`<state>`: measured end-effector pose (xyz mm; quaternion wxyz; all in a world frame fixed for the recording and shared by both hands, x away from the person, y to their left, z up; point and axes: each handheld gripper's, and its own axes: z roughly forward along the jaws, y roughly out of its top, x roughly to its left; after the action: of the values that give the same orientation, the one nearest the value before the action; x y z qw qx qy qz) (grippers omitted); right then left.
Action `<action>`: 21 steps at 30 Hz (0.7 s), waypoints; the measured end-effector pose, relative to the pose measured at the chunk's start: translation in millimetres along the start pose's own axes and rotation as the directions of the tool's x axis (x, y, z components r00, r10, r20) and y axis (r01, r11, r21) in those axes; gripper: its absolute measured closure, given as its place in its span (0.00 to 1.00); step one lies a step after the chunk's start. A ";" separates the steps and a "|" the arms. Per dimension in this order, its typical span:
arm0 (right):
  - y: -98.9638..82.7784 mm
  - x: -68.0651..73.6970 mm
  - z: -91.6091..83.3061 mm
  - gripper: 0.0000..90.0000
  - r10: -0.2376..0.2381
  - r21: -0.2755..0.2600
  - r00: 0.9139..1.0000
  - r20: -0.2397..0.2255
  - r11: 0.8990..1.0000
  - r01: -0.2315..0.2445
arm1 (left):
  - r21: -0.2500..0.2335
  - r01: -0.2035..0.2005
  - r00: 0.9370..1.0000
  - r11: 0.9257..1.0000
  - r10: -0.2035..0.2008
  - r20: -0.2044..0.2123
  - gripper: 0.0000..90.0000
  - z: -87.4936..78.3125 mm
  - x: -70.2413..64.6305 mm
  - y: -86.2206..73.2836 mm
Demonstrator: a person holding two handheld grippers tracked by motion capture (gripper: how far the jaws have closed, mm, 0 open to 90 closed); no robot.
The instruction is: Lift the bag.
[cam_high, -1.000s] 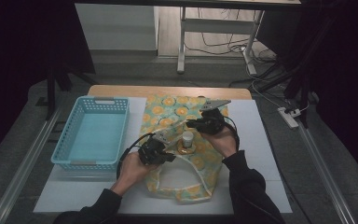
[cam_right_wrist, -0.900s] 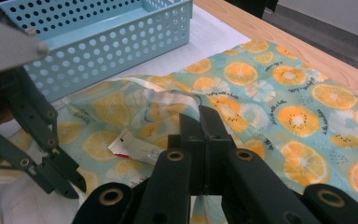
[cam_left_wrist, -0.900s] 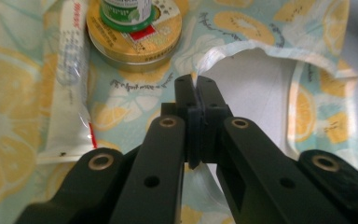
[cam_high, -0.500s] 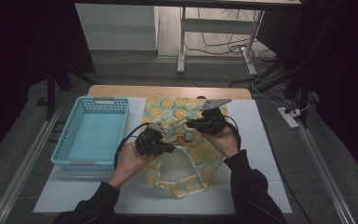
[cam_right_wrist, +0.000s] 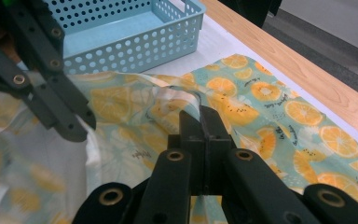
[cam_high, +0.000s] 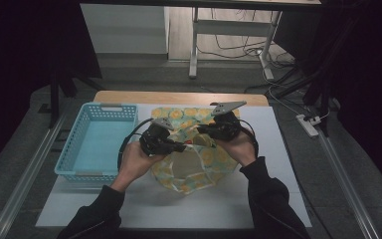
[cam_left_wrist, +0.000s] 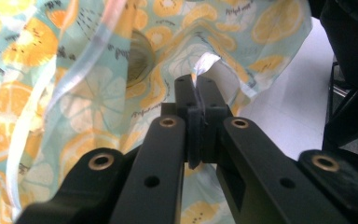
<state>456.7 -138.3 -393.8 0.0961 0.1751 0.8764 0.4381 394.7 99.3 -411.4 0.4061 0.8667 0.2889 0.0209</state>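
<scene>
At the centre of the high view a fruit-print cloth bag (cam_high: 189,164) lies on the white desk (cam_high: 278,199), with a pale blue basket (cam_high: 97,137) to its left. Both hand-held grippers work at the bag's mouth. The left hand-held gripper (cam_high: 179,147) has its jaws pressed together on a thin edge of the bag's fabric, seen at the centre of the left gripper view (cam_left_wrist: 198,93), where the pale hem runs up between the jaw tips. The right hand-held gripper (cam_high: 205,130) is likewise clamped on the opposite edge; in the right gripper view (cam_right_wrist: 199,116) the cloth rim rises from between its shut jaws. Through the gap, a small item with a red spot (cam_high: 189,142) seems to sit inside the bag, though it is too small to name. The step in hand looks like holding the bag open or raising it by its two rims. The next move would call for keeping both pinches firm and moving the two hands evenly, so that the thin fabric does not slip out and the contents stay upright inside.
</scene>
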 end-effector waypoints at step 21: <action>29.0 4.9 -20.5 1.00 -0.019 -0.020 1.000 -0.015 1.000 0.018 | -0.072 0.000 1.000 0.997 0.001 0.010 1.00 -43.3 11.0 33.6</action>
<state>452.1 -135.3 -358.4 0.0951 0.1627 0.8744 0.4470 408.3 117.9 -360.6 0.4385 0.8517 0.2856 0.0270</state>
